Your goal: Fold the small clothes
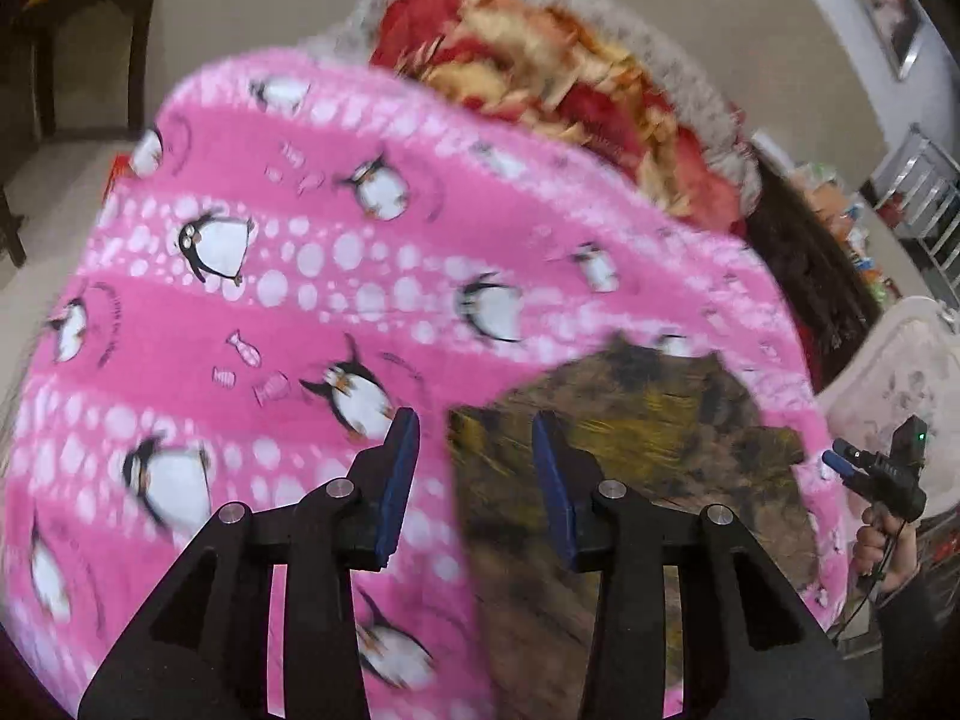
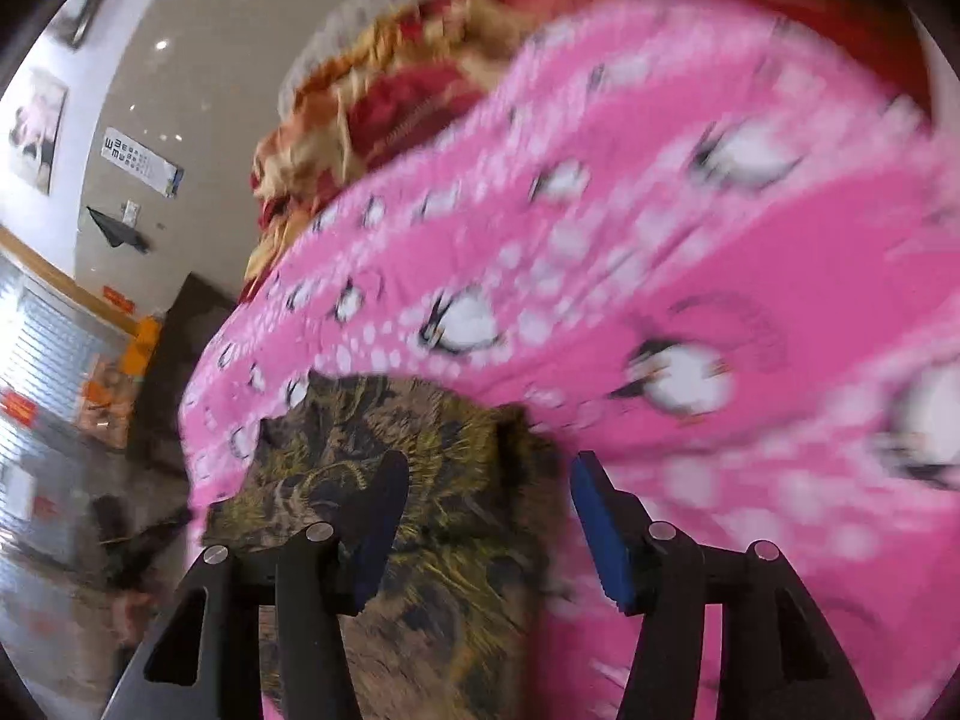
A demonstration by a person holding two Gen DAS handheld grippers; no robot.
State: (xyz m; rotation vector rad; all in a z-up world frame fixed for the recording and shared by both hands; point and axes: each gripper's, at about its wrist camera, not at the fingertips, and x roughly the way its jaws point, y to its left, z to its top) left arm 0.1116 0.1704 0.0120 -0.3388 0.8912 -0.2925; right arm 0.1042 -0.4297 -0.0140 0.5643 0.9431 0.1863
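Note:
A small brown and olive patterned garment (image 1: 630, 456) lies folded on a pink penguin-print blanket (image 1: 270, 312), near its right edge. My left gripper (image 1: 475, 429) hovers open over the garment's left edge; nothing is pinched between its blue pads. In the right wrist view the same garment (image 2: 384, 432) lies under my right gripper (image 2: 489, 471), which is open with its left finger over the cloth and its right finger over the pink blanket (image 2: 690, 252). The right gripper (image 1: 837, 457) also shows in the left wrist view, held by a hand (image 1: 870, 546) beyond the blanket's right edge.
A red and gold quilt (image 1: 540, 60) is heaped behind the pink blanket. A dark wooden table (image 1: 90, 42) stands at the far left, and a white padded item (image 1: 900, 372) and a metal rack (image 1: 918, 198) at the right. Floor clutter (image 2: 108, 396) lies left of the bed.

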